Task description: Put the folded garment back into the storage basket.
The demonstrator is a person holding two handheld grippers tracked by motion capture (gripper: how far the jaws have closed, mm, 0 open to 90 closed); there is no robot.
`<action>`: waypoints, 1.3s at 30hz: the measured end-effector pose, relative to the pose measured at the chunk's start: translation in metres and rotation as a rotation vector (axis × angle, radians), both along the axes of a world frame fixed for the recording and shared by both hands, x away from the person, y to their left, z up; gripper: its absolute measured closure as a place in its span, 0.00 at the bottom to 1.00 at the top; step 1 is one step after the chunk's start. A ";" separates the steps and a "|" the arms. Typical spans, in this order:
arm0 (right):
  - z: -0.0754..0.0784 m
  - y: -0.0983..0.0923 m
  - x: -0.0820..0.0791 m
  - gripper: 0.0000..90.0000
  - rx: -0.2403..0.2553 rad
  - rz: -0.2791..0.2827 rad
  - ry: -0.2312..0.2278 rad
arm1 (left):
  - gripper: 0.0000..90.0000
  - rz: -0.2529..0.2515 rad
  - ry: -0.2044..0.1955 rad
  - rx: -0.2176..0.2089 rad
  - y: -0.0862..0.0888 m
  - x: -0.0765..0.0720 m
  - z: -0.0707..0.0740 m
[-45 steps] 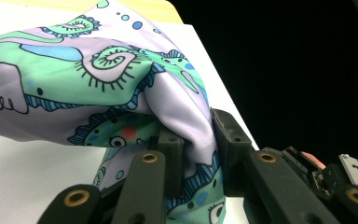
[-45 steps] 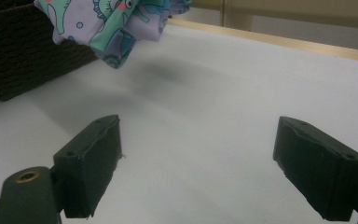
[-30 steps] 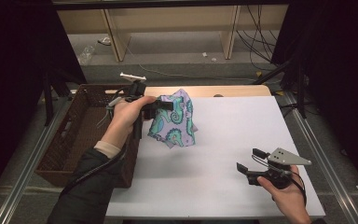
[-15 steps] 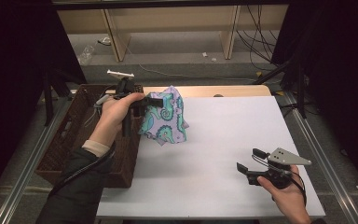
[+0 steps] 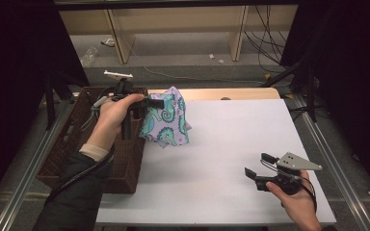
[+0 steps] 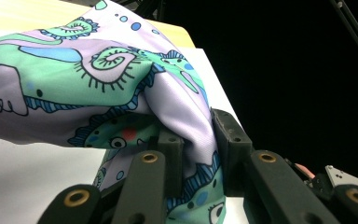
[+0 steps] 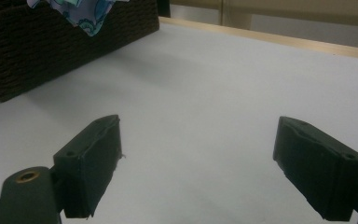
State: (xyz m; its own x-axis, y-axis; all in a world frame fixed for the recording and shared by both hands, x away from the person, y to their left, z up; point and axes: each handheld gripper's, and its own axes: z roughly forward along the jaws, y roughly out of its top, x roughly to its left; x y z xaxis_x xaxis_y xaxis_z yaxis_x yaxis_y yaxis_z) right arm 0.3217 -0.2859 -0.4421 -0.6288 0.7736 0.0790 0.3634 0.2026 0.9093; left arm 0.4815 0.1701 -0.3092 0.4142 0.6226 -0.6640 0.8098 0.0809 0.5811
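In the high view, the left gripper [image 5: 160,102] holds a patterned cloth [image 5: 169,122] clear of the tabletop [image 5: 231,144], near the tabletop's far left corner. The cloth is lilac, printed with mint-green seahorses outlined in dark ink with blue fins, and it hangs in loose folds from the jaws, its lower edges ragged and pointing down. Just beside it, against the tabletop's left edge, stands a dark woven basket [image 5: 72,144]; the cloth hangs at the basket's right rim, partly over the white surface. The left hand [image 5: 111,118] and its sleeve lie above the basket. Near the tabletop's near right corner the right gripper [image 5: 255,166] rests in the right hand [image 5: 294,202], well apart from the cloth, with bare white surface between them.

In the left gripper view, the jaws are pinched tight on a bunched fold of the cloth [image 6: 98,88], which billows up and to the left; a curled tail, blue dots and a small red spot show in the print. The pale wooden far edge of the tabletop [image 6: 23,18] shows behind it.

In the right gripper view, the jaws stand wide apart with nothing between them, above the white tabletop [image 7: 223,93]. The basket [image 7: 51,42] sits at upper left, with a corner of the cloth [image 7: 86,11] hanging before its wall.
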 end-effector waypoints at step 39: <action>-0.001 0.000 0.000 0.18 -0.004 -0.001 0.008 | 0.82 0.101 -0.028 -0.043 0.061 -0.006 0.025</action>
